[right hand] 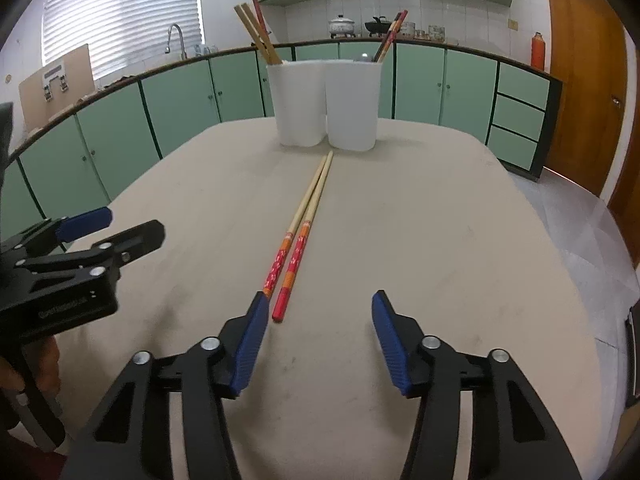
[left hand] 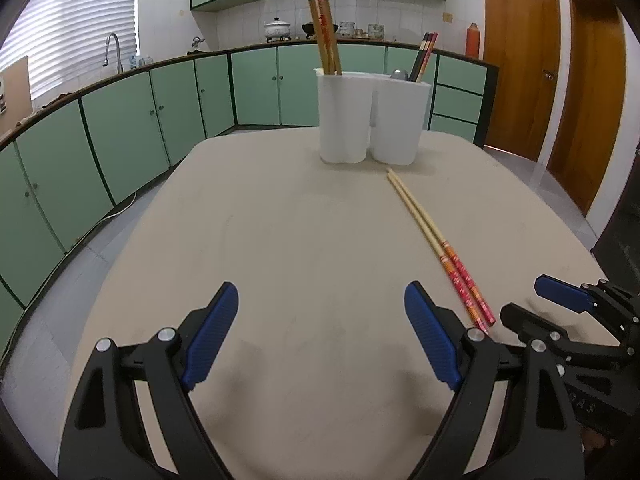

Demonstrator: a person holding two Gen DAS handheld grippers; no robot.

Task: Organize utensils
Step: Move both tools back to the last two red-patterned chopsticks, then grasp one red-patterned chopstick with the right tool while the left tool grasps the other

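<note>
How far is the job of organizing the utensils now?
Partly done. Chopsticks already stand in both compartments of the white holder. Nothing is in hand: the left gripper and the right gripper are both open and empty. Left to do: one pair of chopsticks lies flat on the table, pointing toward the holder, not yet picked up.

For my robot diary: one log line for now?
left gripper: open | right gripper: open | chopsticks: on table | holder: upright
</note>
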